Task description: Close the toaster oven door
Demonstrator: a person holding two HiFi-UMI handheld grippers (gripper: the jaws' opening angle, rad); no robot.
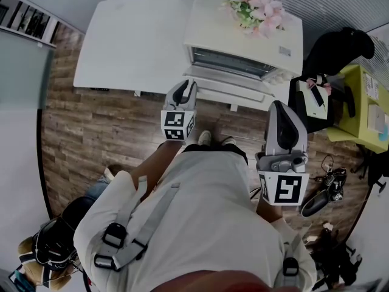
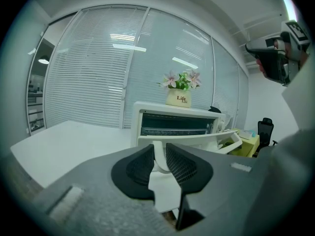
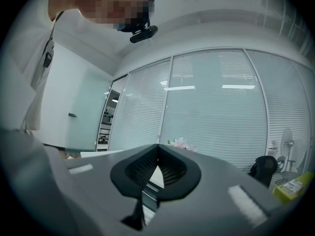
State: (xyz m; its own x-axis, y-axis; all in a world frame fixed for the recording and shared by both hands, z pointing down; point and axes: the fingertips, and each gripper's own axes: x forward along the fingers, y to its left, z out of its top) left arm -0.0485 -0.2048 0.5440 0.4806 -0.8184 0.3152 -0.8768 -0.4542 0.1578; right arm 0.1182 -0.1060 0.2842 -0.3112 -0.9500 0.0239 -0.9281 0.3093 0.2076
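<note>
Head view: a white toaster oven [image 1: 243, 38] stands at the near edge of a white bench [image 1: 134, 41], with a flower pot [image 1: 255, 8] on its roof. The person faces it.
Door: the oven door [image 1: 234, 91] is dropped open. It lies roughly level, jutting toward the person past the bench edge, and the cavity is exposed.
Left gripper: the left gripper [image 1: 186, 87] is at the door's front left corner. In the left gripper view its jaws stand partly apart around the left end of the door handle [image 2: 197, 141], and the pads look to be grasping it.
Right gripper: the right gripper [image 1: 281, 111] is held well apart from the oven, clenched on nothing, its tips meeting.
Handling: the door is probably stiff metal and glass, hinged along its bottom edge, so it should swing up in an arc. The smooth handle may slip between the pads.
Where to hold: the handle bar is the natural place. A grip at one end may twist the door slightly.
Risk: a hard shove could slide the oven or shake the pot.
</note>
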